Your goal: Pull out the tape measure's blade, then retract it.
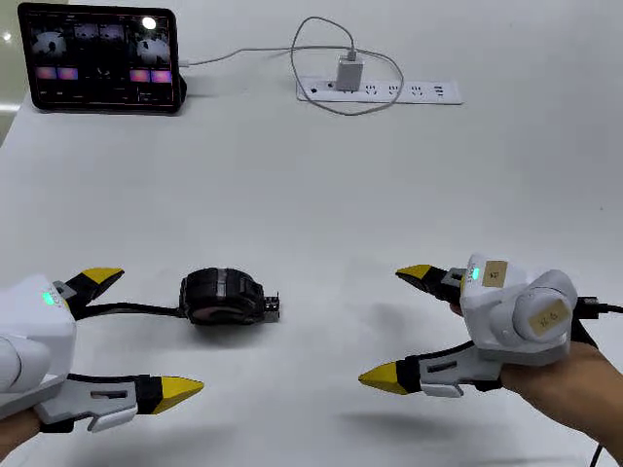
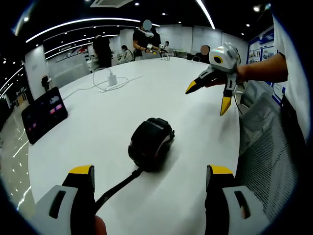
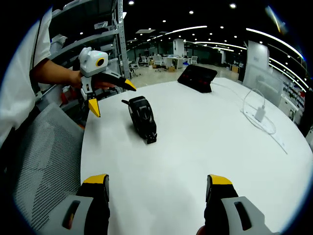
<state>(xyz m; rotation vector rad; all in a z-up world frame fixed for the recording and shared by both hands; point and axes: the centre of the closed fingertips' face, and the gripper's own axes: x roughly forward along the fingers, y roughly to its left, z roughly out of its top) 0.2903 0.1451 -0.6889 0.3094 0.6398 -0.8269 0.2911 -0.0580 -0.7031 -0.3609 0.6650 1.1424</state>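
A black tape measure lies on the white table, its blade tip facing right and its black strap trailing left. In the left gripper view the tape measure sits ahead of the jaws; in the right gripper view the tape measure lies further off. My left gripper stands open just left of it, its jaws on either side of the strap, touching nothing. My right gripper is open too, a short way to the right of the blade tip. Each gripper appears in the other's view: right gripper, left gripper.
A tablet with a lit screen stands at the back left. A white power strip with a plugged charger and looped cable lies at the back centre. A mesh chair stands beside the table edge. People stand in the far room.
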